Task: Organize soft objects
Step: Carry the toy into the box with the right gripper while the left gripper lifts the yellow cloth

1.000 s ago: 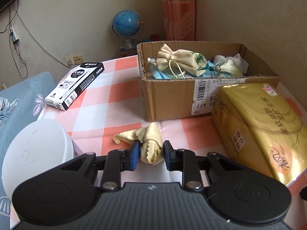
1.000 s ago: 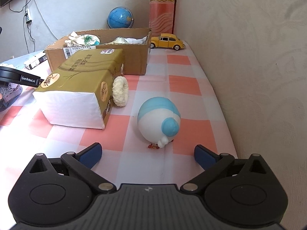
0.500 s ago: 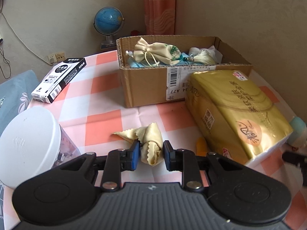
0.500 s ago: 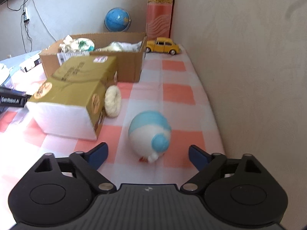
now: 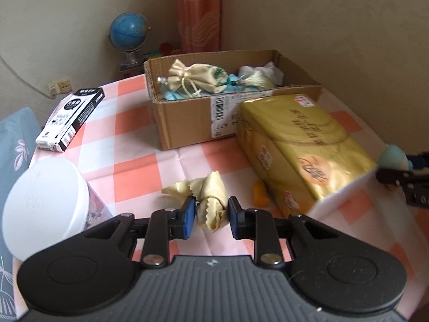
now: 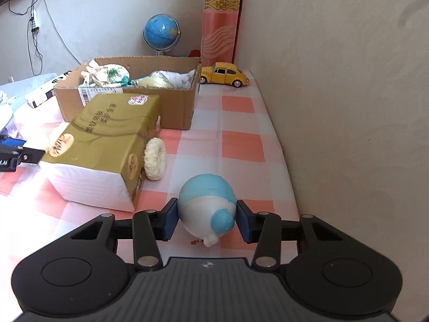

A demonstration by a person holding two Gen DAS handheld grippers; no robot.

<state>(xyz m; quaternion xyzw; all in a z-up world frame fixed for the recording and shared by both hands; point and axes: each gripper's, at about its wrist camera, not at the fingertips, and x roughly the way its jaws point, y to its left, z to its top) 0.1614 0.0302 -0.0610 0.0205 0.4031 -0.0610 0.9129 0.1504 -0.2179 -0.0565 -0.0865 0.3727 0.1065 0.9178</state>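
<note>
The left gripper (image 5: 209,216) pinches a crumpled yellow cloth (image 5: 207,201) between nearly closed blue pads above the checked tablecloth (image 5: 134,171). The right gripper (image 6: 207,220) brackets a blue-and-white plush toy (image 6: 207,205), pads apparently touching both sides, though lens distortion blurs the contact. At eleven o'clock from the toy lies a gold tissue pack (image 6: 107,145); the cardboard box (image 6: 174,112) of soft items sits beyond.

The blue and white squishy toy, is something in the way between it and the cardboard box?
Yes. The gold tissue pack lies between the blue and white toy, gripped by the right gripper, and the cardboard box. A fluffy ring leans beside the pack. To their right the checkered cloth looks open up to the box.
</note>
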